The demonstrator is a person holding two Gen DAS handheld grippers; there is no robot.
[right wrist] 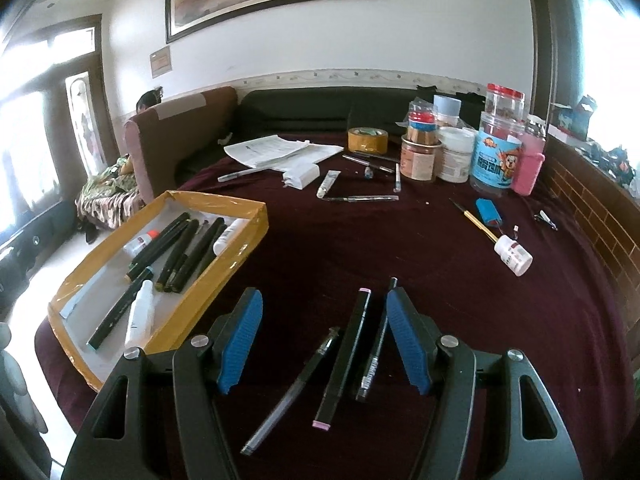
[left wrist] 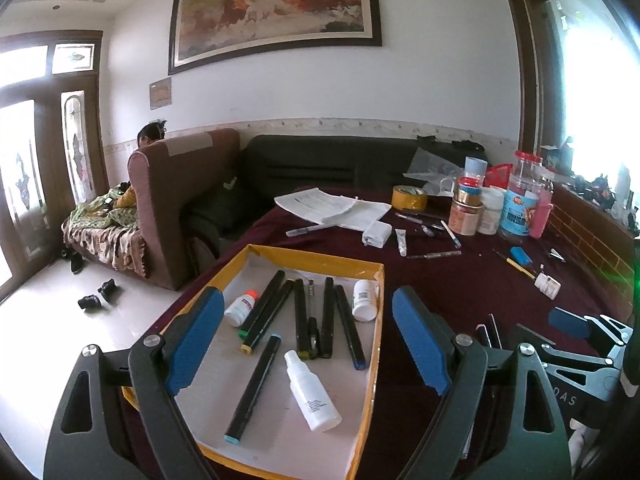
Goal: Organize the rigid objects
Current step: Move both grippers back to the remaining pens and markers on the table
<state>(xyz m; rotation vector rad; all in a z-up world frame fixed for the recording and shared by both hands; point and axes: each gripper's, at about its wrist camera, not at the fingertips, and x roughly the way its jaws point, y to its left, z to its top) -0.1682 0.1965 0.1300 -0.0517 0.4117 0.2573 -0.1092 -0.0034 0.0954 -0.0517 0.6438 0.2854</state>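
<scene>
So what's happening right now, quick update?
Both grippers open, empty. Left gripper over tray of markers; right gripper over three loose pens on the cloth. Nothing in the way.

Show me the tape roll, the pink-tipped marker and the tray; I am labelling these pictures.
tape roll (right wrist: 368,139): right wrist view, on its yellow outer side.
pink-tipped marker (right wrist: 347,356): right wrist view, mid-barrel, on the cloth.
tray (left wrist: 320,258): left wrist view, on its far yellow rim.

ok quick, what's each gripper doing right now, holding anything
Left gripper: open, empty, above the tray.
Right gripper: open, holding nothing; pens lie between its fingers on the table.
</scene>
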